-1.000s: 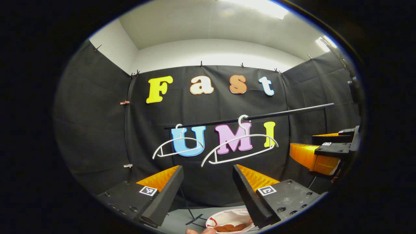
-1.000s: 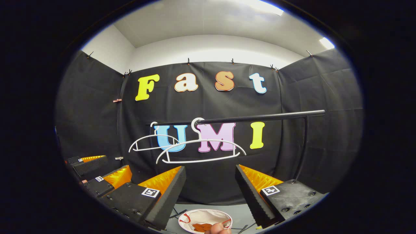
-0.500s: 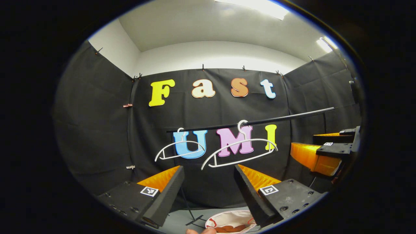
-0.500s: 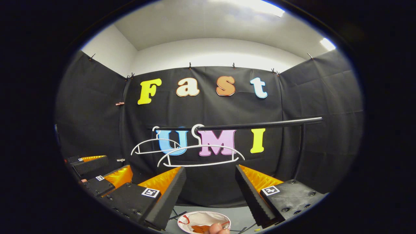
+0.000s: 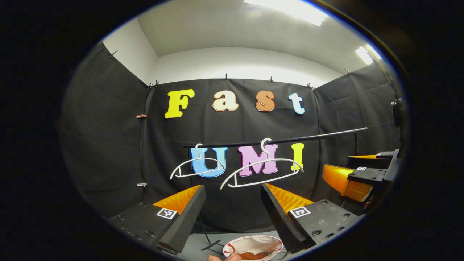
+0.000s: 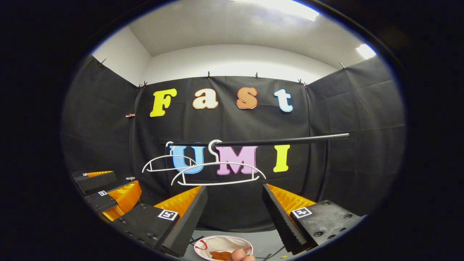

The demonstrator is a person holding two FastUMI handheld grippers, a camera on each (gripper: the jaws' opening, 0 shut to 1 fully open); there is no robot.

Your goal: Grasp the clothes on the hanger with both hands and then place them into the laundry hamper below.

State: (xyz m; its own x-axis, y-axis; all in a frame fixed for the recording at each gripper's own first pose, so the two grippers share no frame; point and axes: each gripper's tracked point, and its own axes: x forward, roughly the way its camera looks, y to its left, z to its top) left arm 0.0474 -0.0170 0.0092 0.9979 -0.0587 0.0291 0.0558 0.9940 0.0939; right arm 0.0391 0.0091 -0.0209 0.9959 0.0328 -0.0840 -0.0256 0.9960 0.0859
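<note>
black rail (image 5: 290,139), bare hangers (image 6: 217,174), clothes (image 6: 221,255) in hamper (image 6: 223,242)

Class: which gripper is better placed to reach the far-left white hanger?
Probably left: the hanger lies almost ahead of the left gripper, but off to the side of the right gripper.

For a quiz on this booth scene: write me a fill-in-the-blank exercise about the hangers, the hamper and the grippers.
1. The number of white hangers on the black rail is ____.
2. Both hangers are bare; the orange clothes lie in the ____.
3. The left gripper and the right gripper both have their fingers ____.
4. The hamper stands ____ the rail.

Missing words: two; hamper; open; below
</note>
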